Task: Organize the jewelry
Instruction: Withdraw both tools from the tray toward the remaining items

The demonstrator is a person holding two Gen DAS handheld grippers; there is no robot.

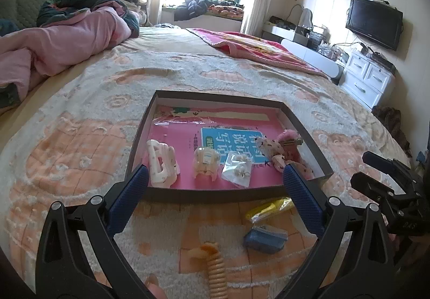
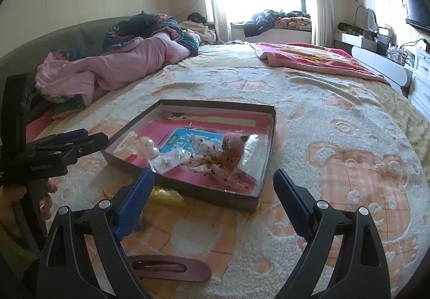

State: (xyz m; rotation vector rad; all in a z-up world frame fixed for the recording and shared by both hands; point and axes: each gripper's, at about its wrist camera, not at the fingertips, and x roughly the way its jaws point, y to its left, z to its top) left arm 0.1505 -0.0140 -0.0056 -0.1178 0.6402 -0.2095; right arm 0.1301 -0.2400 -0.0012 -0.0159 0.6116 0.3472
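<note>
A shallow dark-rimmed box (image 1: 215, 194) lies on the bed, lined with a pink book. Inside it are a white hair claw (image 1: 162, 164), a pearly clip (image 1: 205, 162), a clear bag of earrings (image 1: 237, 168), a spotted fabric bow (image 1: 274, 151) and a pink clip (image 1: 291, 141). In front of the box lie a yellow piece (image 1: 268, 209), a blue piece (image 1: 264, 238) and an orange coil hair tie (image 1: 215, 266). My left gripper (image 1: 215, 180) hangs open over the box's near rim, holding nothing. My right gripper (image 2: 215, 178) is open and empty above a dark red hair clip (image 2: 172, 269).
The bed has a fluffy peach and white cover (image 2: 349, 164). A pink quilt (image 1: 67, 38) is piled at the far left and a red blanket (image 1: 263, 49) at the far right. White drawers (image 1: 368, 78) and a television (image 1: 375, 22) stand to the right.
</note>
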